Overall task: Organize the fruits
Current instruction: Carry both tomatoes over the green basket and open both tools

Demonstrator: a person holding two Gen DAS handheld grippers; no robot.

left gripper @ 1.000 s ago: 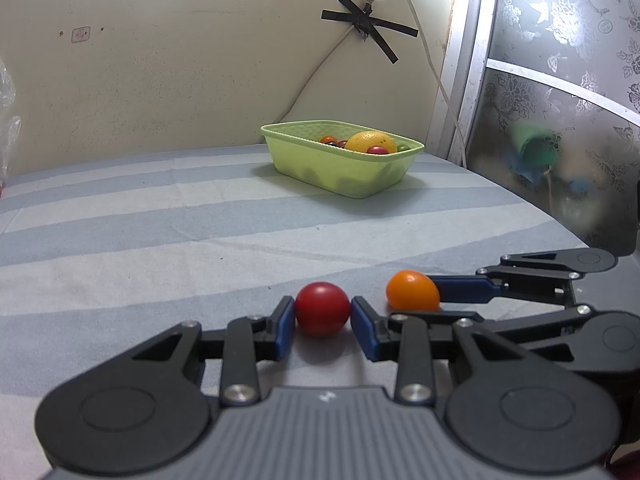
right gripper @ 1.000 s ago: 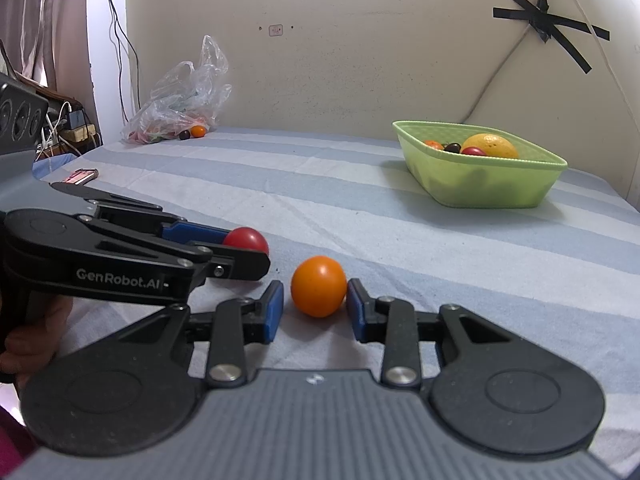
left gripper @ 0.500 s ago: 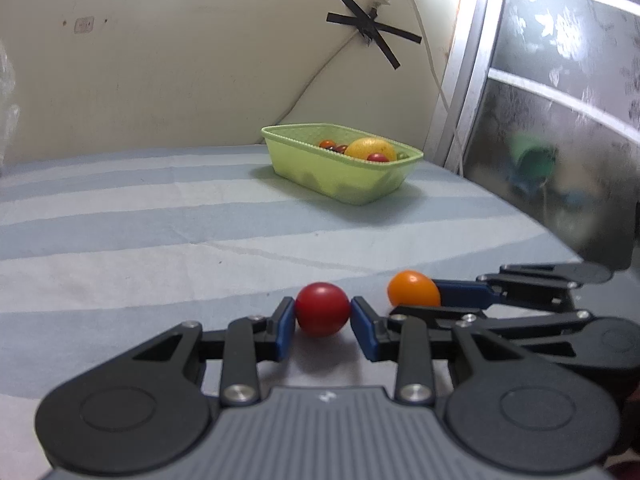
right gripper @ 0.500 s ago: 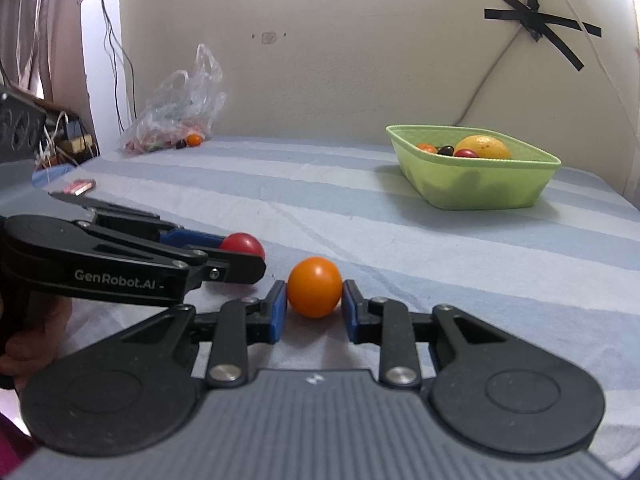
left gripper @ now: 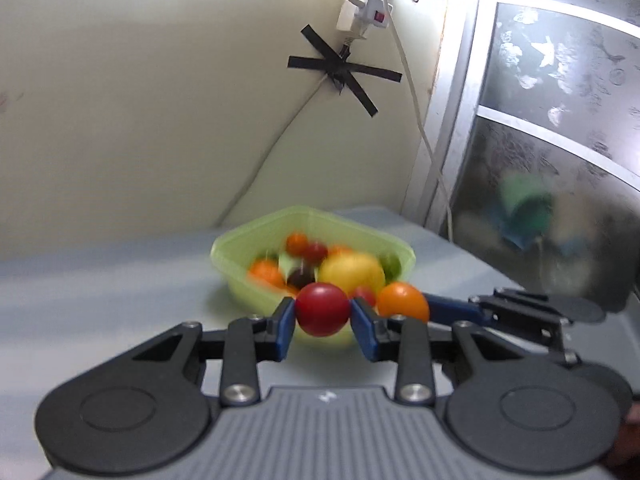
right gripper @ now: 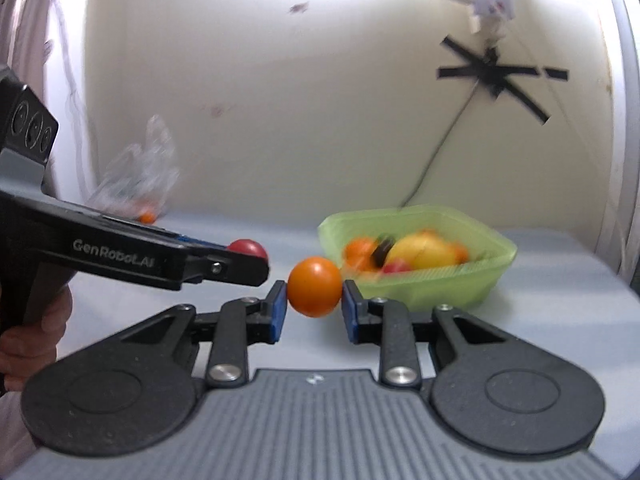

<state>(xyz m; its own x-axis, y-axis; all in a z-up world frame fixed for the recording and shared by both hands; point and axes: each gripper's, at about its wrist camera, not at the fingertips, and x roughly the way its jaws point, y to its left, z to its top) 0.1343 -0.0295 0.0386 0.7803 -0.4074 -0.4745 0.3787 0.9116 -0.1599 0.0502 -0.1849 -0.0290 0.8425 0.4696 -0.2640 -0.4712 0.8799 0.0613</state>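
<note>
My left gripper (left gripper: 323, 316) is clenched on a red fruit (left gripper: 322, 309); both blue pads press its sides, low in the middle of the left wrist view. My right gripper (right gripper: 314, 301) is grasping an orange fruit (right gripper: 315, 286) in the same way, just below the middle of the right wrist view. Its jaws have just been closing, and the orange fruit sits tight between them.

In the left wrist view the orange fruit appears just to the right of the red one, at the end of the right gripper's blue finger. In the right wrist view the left gripper comes in from the left edge, with the red fruit at its tip, just left of the orange fruit. A hand (right gripper: 30, 340) holds its handle at the lower left.

Behind both fruits stands the green basket (left gripper: 236, 242) on a pale striped cloth (left gripper: 100, 280). It holds blurred fruits, among them a big yellow one (left gripper: 352, 270). In the right wrist view the basket is at the centre right. On the wall above is a cross of black tape (left gripper: 344, 70), and a white power strip (left gripper: 364, 8) hangs near the top. A clear plastic bag (right gripper: 136, 184) lies at the left of the right wrist view.
</note>
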